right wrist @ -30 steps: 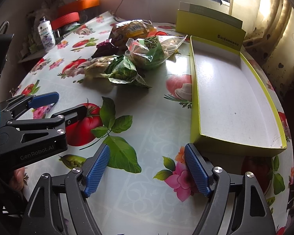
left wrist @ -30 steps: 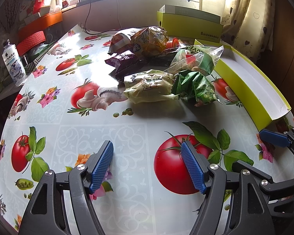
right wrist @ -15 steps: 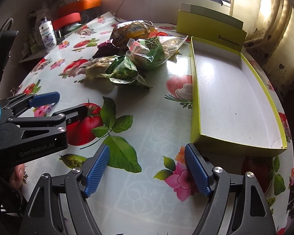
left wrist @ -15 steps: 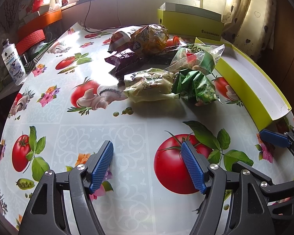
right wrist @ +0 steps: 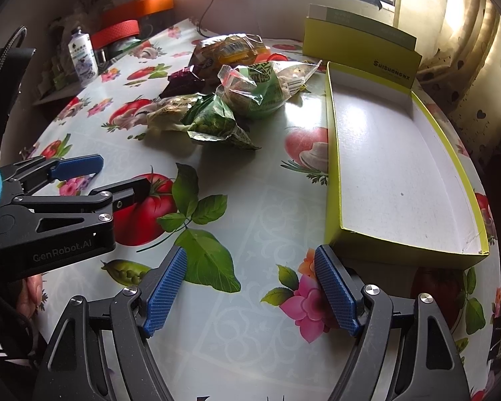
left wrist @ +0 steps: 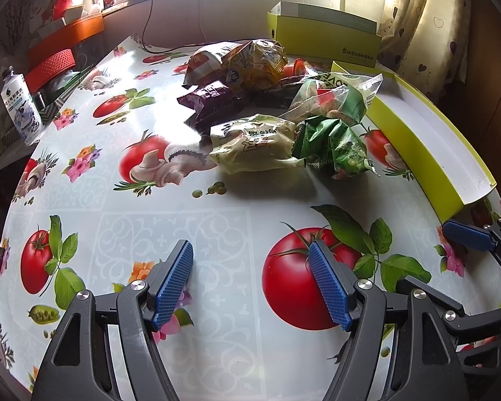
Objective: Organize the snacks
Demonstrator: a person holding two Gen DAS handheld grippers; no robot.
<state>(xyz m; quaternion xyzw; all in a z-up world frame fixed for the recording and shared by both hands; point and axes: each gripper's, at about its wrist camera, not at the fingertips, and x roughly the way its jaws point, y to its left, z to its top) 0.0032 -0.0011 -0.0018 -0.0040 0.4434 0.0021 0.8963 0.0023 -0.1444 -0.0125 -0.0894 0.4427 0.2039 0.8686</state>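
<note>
Change since the earlier frames: negligible. Left gripper [left wrist: 250,280] and right gripper [right wrist: 250,287] remain spread wide, empty, low in frame. Snack packets [left wrist: 270,110] stay piled upper centre; yellow tray [right wrist: 400,153] at right holds nothing. Sorting not begun.

Left gripper [left wrist: 250,280]: low over the table [left wrist: 217,220], jaws spread wide, nothing between the blue ribbed pads [left wrist: 172,282]. Black frame arms angled up from the bottom edge of its own view, silver pivot bolts on each. Seen from the right wrist camera as well [right wrist: 113,180], at the left side, pointing toward the middle, fingers parted. Part of a hand [right wrist: 30,295] visible beneath its black body there.

Right gripper [right wrist: 250,289]: likewise low, jaws wide apart, nothing held. Blue pads [right wrist: 335,292] facing each other. Just beside the left gripper, to its right, both pointing forward.
</note>
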